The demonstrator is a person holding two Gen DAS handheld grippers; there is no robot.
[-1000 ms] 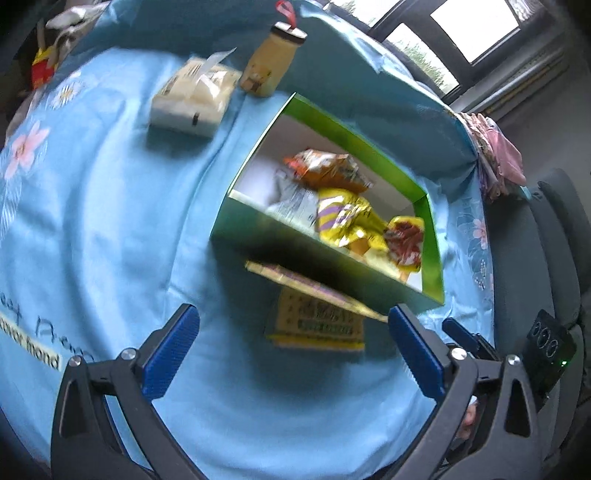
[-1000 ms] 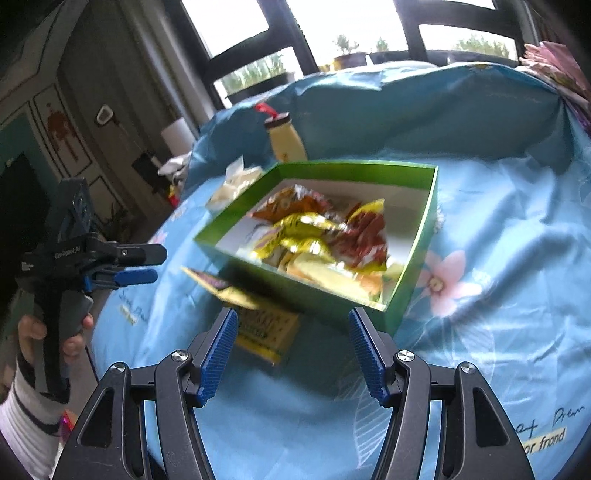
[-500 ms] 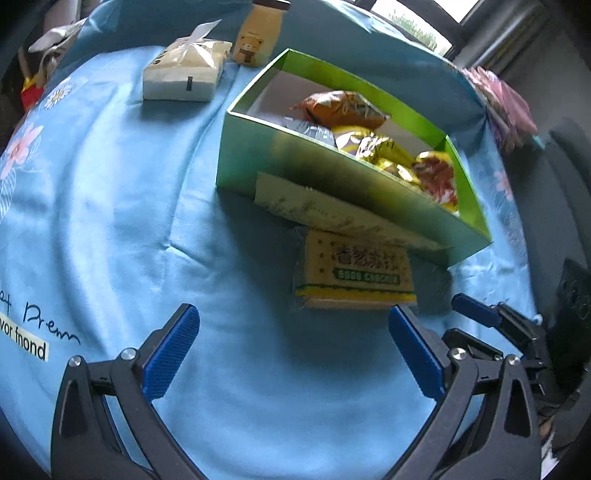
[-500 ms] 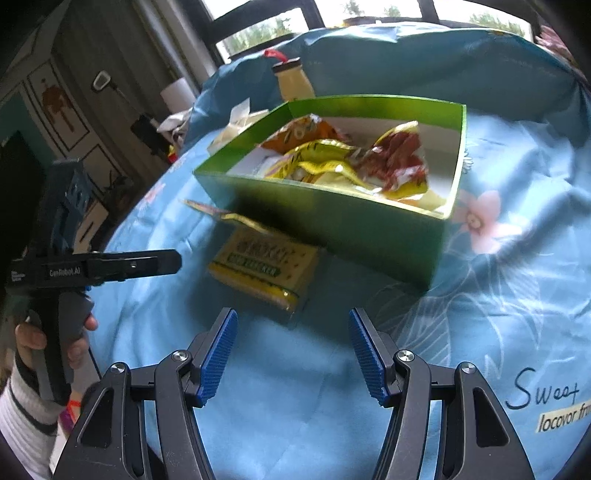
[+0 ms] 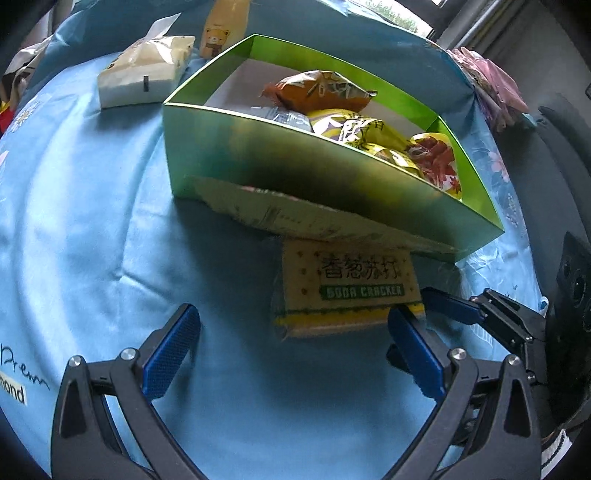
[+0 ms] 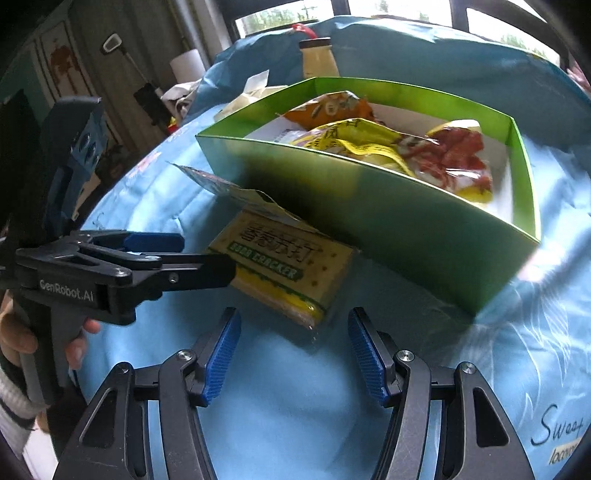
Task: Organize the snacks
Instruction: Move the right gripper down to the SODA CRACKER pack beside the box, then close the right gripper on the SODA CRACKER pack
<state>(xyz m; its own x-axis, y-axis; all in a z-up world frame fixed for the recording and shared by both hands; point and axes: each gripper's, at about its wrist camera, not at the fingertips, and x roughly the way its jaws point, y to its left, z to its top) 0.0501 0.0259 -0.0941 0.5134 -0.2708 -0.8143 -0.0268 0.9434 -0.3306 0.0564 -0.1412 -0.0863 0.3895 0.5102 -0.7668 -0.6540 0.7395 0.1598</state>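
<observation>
left wrist view: the left gripper hangs over the blue cloth with its jaws spread wide and nothing between them. just ahead lies the soda cracker pack, flat on the cloth, its far end tucked under a pale flat packet that leans against the near wall of the green box. the left gripper's right pad sits just at the pack's near corner; whether it touches, i can't tell. in the box: an orange bag, yellow bags and a red one. behind the box, a tissue pack and a bottle with a bear label. the right gripper pokes in from the right edge, tips near the pack.

right wrist view: the right gripper sits low over the cloth, jaws apart, empty, the cracker pack just beyond the tips. the left gripper reaches in from the left, held by a hand, its tip over the pack's left end. the green box stands right behind, snacks piled inside, the bottle beyond it.
</observation>
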